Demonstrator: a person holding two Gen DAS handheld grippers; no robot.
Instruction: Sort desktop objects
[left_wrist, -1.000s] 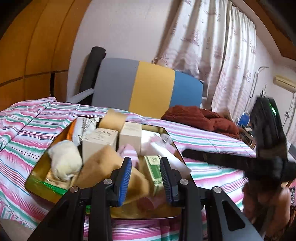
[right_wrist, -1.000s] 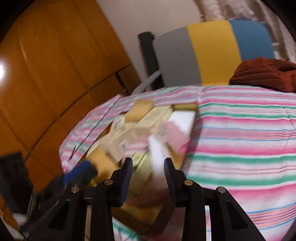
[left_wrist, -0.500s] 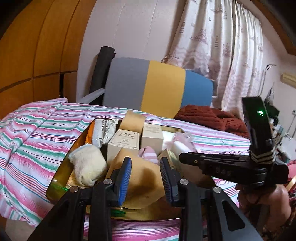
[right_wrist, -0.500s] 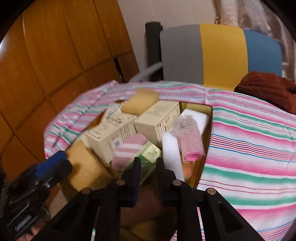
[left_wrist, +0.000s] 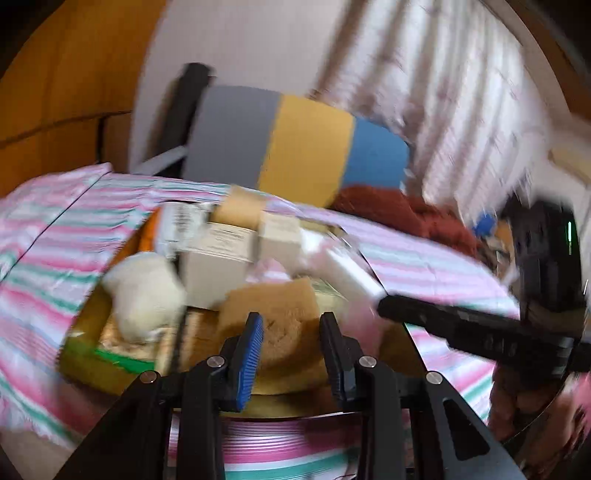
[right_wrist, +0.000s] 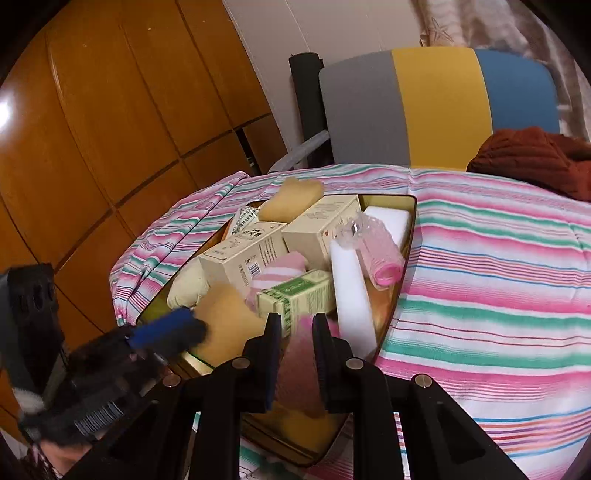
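Wooden wall panels (right_wrist: 110, 122) and a grey, yellow and blue chair back (right_wrist: 436, 107) stand behind a bench covered in a pink, green and white striped cloth (right_wrist: 491, 280). On the cloth sits a shallow gold metal tray (right_wrist: 389, 201) heaped with things: cream cardboard boxes (right_wrist: 243, 258), a green-printed carton (right_wrist: 299, 295), a white foam block (right_wrist: 349, 291), a pink roll in clear wrap (right_wrist: 380, 254), a pink-and-white striped sock (right_wrist: 275, 273), a cream cloth bundle (left_wrist: 144, 291) and tan sponges (left_wrist: 273, 314). The right hand-held gripper (right_wrist: 294, 325) is over the tray's near end, its fingers drawn narrowly together around a soft pink item (right_wrist: 299, 365). The left hand-held gripper (left_wrist: 291, 328) has its fingers spread apart on either side of a tan sponge, though whether they touch it cannot be told through the blur. A rust-red knitted garment (right_wrist: 535, 158) lies on the cloth, well apart from the tray.
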